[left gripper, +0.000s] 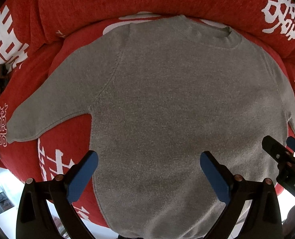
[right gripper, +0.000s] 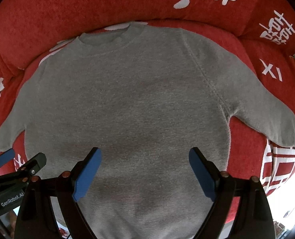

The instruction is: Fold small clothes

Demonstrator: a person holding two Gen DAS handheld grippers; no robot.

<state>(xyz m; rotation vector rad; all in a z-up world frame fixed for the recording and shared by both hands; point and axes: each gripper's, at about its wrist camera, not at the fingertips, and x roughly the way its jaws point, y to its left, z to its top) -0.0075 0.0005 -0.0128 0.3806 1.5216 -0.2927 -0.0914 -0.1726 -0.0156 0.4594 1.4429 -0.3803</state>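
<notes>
A: Nearest: left hand-held black gripper with blue pads [left gripper: 148,176], jaws spread wide, gripping nothing, poised over the lower left body of the garment. Right?

B: Same build, right hand-held black gripper with blue pads [right gripper: 145,172], likewise spread wide and empty, over the lower middle of the body. Tips of each visible at the edge of the other's view.

A: Next out: small grey knitted crew-neck sweater [left gripper: 177,103], laid front-up and flat, hem nearest, ribbed collar [right gripper: 107,39] farthest. Both sleeves splayed outward and down: left sleeve [left gripper: 47,107], right sleeve [right gripper: 267,107].

B: Beneath and beyond: red plush sofa cover with white printed characters [right gripper: 87,4], seat under the sweater, back cushion rising behind the collar.

A: Stage, by judgement: spread done, no fold made yet.

B: Advice for the first fold: pinch one layer stack only at a cuff and at the matching hem corner; bring sleeve across the chest, parallel to the side seam. Slow lift, low carry, no drag across the plush. Smooth before release; soft knit prone to bunching.
</notes>
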